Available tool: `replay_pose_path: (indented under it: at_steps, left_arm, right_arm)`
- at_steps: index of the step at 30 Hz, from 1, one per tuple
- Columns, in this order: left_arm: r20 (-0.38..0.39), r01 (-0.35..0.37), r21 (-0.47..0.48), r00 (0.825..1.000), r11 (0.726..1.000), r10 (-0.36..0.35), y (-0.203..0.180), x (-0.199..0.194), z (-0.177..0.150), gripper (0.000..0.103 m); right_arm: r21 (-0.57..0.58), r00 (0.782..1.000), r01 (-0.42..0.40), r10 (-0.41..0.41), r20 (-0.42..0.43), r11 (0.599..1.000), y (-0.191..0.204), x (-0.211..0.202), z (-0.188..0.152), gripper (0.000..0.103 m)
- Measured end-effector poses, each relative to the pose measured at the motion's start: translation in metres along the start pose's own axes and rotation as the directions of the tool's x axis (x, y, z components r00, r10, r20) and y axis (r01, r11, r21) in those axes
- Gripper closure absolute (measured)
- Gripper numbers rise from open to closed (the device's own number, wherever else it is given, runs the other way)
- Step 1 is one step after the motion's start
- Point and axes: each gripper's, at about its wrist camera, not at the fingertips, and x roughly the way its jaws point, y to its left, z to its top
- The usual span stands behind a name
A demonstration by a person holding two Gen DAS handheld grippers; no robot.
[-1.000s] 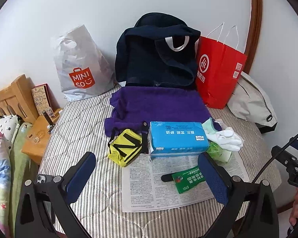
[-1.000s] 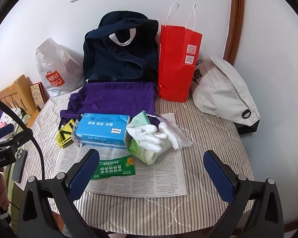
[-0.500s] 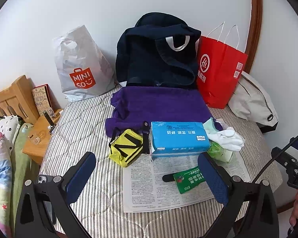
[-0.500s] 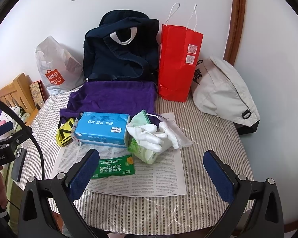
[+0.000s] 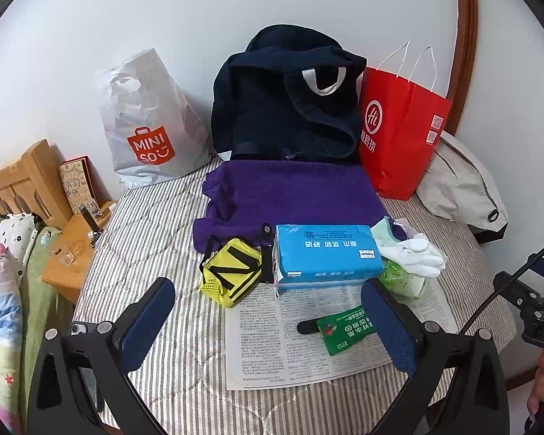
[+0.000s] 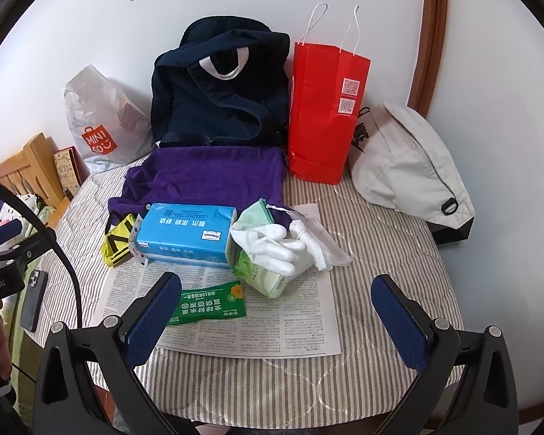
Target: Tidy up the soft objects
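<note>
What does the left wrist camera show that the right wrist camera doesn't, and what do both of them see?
Only the left wrist view shows the black strip beside the green packet and the red bag's round logo. Only the right wrist view shows the Nike logo on the grey bag and the whole smartphone. Both show the blue tissue pack, white gloves, purple towel, yellow pouch and newspaper.

A newspaper (image 6: 257, 319) lay on the quilted table (image 6: 391, 239). On its far edge stood a tissue box (image 6: 185, 233), a mesh pouch (image 6: 118, 241) to its left and gloves (image 6: 275, 244) atop a wipes pack (image 6: 261, 275) to its right. A sachet (image 6: 208, 302) lay before the box, a towel (image 6: 206, 177) behind it; further back a backpack (image 6: 217, 90) leaned against the wall, a paper bag (image 6: 322, 108) on its right.
</note>
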Motion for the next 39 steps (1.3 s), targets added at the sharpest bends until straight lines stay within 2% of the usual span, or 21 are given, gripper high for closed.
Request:
replay_pose_path:
  at_steps: [17,32,37,39]
  left_arm:
    - [-0.005,0.003,0.013,1.0,1.0,-0.003,0.001,0.011,0.003,0.0]
    - [-0.109,-0.015,-0.051,0.994,0.999,0.01,0.047,0.083,-0.015,0.0]
    - [-0.12,-0.002,-0.02,0.993,1.0,-0.001,0.042,0.106,-0.02,0.003]
    - [-0.13,-0.006,-0.01,0.991,1.0,0.005,0.04,0.116,-0.021,0.01]
  right_arm:
    - [0.01,1.0,-0.008,0.008,-0.013,1.0,-0.002,0.008,0.001,0.0]
    - [0.012,0.995,-0.017,0.018,-0.099,1.0,-0.004,0.051,-0.008,0.0]
    - [0.009,0.991,-0.011,0.012,-0.133,1.0,-0.004,0.067,-0.011,0.0]
    - [0.007,0.989,-0.003,0.004,-0.147,1.0,-0.006,0.073,-0.011,0.0]
